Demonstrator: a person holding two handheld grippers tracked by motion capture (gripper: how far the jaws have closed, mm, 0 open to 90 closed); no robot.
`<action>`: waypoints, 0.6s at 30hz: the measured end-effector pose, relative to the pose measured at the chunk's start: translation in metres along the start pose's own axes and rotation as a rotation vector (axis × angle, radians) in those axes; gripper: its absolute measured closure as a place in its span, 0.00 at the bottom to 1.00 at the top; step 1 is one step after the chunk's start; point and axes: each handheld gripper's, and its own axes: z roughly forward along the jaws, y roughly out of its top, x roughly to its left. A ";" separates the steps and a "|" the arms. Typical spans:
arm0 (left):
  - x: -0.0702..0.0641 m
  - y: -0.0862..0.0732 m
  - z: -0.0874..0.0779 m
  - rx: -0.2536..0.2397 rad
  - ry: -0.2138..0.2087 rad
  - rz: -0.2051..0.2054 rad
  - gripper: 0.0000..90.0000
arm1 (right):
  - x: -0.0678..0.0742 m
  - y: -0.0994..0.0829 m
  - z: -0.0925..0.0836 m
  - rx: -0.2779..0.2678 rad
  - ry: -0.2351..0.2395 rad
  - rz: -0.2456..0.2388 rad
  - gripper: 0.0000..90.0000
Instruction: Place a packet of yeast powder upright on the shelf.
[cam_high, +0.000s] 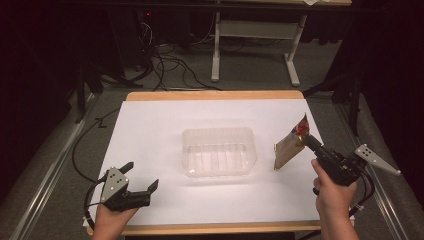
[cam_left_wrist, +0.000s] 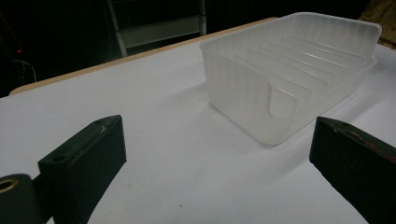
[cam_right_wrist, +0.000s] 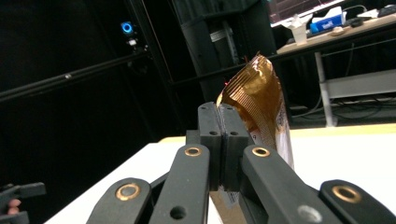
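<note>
While right gripper (cam_high: 306, 139) clamps snack pouch (cam_high: 290, 148) right of clear tray (cam_high: 218, 151), left gripper (cam_high: 142, 176) gapes empty over white table (cam_high: 150, 130), dark room behind.

One clear plastic container (cam_high: 218, 151) sits on one white surface (cam_high: 150, 130). One brown snack packet (cam_high: 290, 147) is there too. Two hand-held tools appear: the left tool (cam_high: 142, 176) and the right tool (cam_high: 307, 140). Two hands hold them.
</note>
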 end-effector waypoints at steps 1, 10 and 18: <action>0.000 0.000 0.000 -0.001 -0.001 -0.001 0.05 | 0.001 0.001 0.002 -0.001 0.005 -0.005 1.00; -0.001 0.001 -0.001 -0.005 -0.007 -0.002 0.05 | 0.013 0.007 0.011 -0.020 0.027 -0.009 1.00; -0.001 0.002 -0.001 -0.012 -0.008 -0.002 0.05 | 0.027 0.021 0.015 -0.035 0.054 -0.025 1.00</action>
